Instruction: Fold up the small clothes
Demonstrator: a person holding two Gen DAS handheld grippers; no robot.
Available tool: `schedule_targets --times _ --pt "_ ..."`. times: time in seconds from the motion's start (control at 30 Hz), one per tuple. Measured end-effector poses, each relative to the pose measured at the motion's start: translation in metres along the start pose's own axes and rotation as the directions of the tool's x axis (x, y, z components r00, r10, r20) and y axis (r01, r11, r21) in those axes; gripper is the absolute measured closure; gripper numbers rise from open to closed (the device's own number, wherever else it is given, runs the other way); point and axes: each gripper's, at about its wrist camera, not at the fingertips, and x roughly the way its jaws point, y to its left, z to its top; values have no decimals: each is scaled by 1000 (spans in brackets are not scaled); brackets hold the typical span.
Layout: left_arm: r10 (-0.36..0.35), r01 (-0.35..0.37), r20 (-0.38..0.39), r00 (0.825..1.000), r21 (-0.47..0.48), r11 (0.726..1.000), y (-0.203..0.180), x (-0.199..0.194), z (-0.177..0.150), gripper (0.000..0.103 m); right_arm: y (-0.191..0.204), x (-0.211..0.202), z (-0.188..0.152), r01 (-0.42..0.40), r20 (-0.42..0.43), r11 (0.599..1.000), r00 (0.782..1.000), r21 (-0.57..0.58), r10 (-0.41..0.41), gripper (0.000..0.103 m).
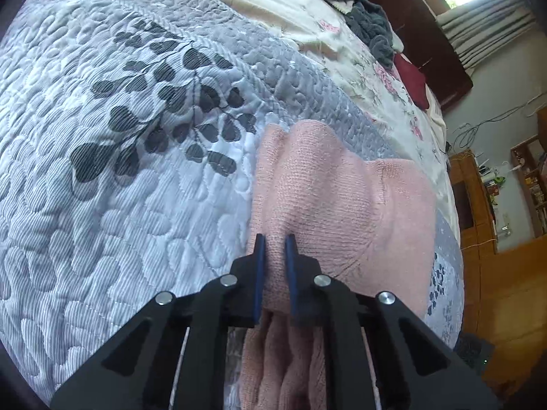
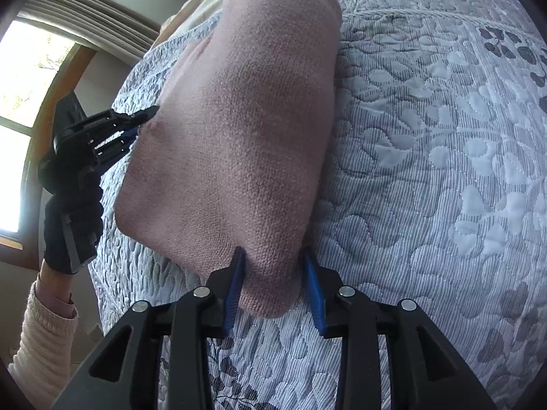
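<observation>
**Two grippers, one pink garment**

One soft pink knitted garment [image 2: 236,130] lies on the grey-and-white quilted bedspread with dark leaf print [image 1: 112,177], and both of my tools are on it. My left gripper [image 1: 273,249] has its two blue-padded fingers [image 1: 259,273] drawn close together, pinching a raised ridge of the pink knit between them; more folds of the same cloth bunch up under the tool, close to the lens. In the right wrist view that same left gripper [image 2: 145,116] bites the garment's left edge, and I can see my left hand in a dark glove [image 2: 73,218] wrapped round its handle, with a cream knitted sleeve [image 2: 41,338] at the wrist.

My right gripper [image 2: 273,273] sits at the garment's near end. Its two blue fingers [image 2: 314,294] stand wider apart than the left pair, one on either side of the rounded lower corner of the cloth; both touch it, and the knit is clamped between them.

Beyond the quilt I count one cream floral sheet [image 1: 362,51], one heap of dark grey cloth [image 1: 365,13] on it, and one dark red cushion [image 1: 412,78] just beside that heap. One bright window [image 2: 24,78] with grey pleated curtains [image 2: 99,17] shows at the left of the right wrist view. Wooden shelving [image 1: 478,198] stands past the bed.
</observation>
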Motion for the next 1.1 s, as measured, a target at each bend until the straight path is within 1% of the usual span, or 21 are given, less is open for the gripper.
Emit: schedule_targets --times 0.07,0.13,0.17,0.2,0.23,0.27,0.3,0.33,0.37,0.47,0.57,0.63,0.7,0.73,0.8,0.87,0.9,0.97,1.03,1.07,1.1 --pt "-9 9 -3 1000 -25 1000 9 0 -1 93 4 1 0 8 2 1000 1000 -8 -8 69" --pt "-28 28 -10 1000 -15 1000 8 -2 0 93 7 1 1 20 3 1000 1000 -20 -20 69" --pt "-37 37 -19 999 -9 999 6 -4 0 88 11 2 2 24 5 999 1000 -26 -24 68" --pt "-39 39 -27 999 -3 999 5 -7 1 79 12 1 3 26 6 999 1000 -31 -26 66" --pt "-36 36 -32 999 9 999 3 -10 1 74 13 -1 5 25 11 999 1000 -34 -25 64" --pt "-38 39 -37 999 27 999 0 -13 0 57 13 -5 6 22 19 999 1000 -32 -22 63" --pt "-41 42 -42 998 47 998 -2 -15 -1 39 12 -8 9 15 29 1000 999 -24 -14 56" --pt "-40 43 -51 998 62 997 -4 -16 -3 32 9 -13 10 -2 46 1000 999 -12 3 47" --pt "-51 56 -64 997 74 996 -6 -16 -4 27 6 -18 13 -26 63 1000 998 -5 26 46" --pt "-80 88 -112 990 77 993 -9 -5 -4 23 2 -25 27 -66 90 998 994 10 65 45" --pt "-98 108 -175 980 53 993 -8 18 -3 23 -7 -25 46 -112 101 993 989 41 108 41" --pt "-106 117 -204 973 41 992 -7 35 -2 23 -13 -20 60 -162 98 985 983 59 156 35" --pt "-138 151 -210 968 47 987 -9 45 -1 21 -18 -14 73 -191 100 979 978 65 184 30" --pt "-170 184 -217 961 43 982 -11 49 0 21 -22 -10 79 -201 101 977 976 69 193 26" --pt "-223 238 -238 945 36 971 -15 58 -1 16 -27 1 91 -232 103 969 969 87 223 24" --pt "-255 279 -267 929 53 959 -21 66 -3 16 -34 16 102 -278 98 953 959 123 268 15" --pt "-262 289 -281 923 60 955 -24 70 -4 16 -38 24 106 -302 97 942 952 145 290 12" --pt "-255 291 -301 919 83 953 -30 77 -8 16 -46 34 113 -335 95 926 942 176 323 11" --pt "-233 277 -302 925 113 954 -34 79 -12 25 -49 44 117 -366 109 908 930 205 350 16" --pt "-240 284 -310 920 107 953 -34 80 -14 37 -49 44 117 -371 117 905 928 208 354 18" --pt "-253 292 -311 916 87 952 -33 81 -15 45 -48 42 115 -372 124 906 927 202 353 25"
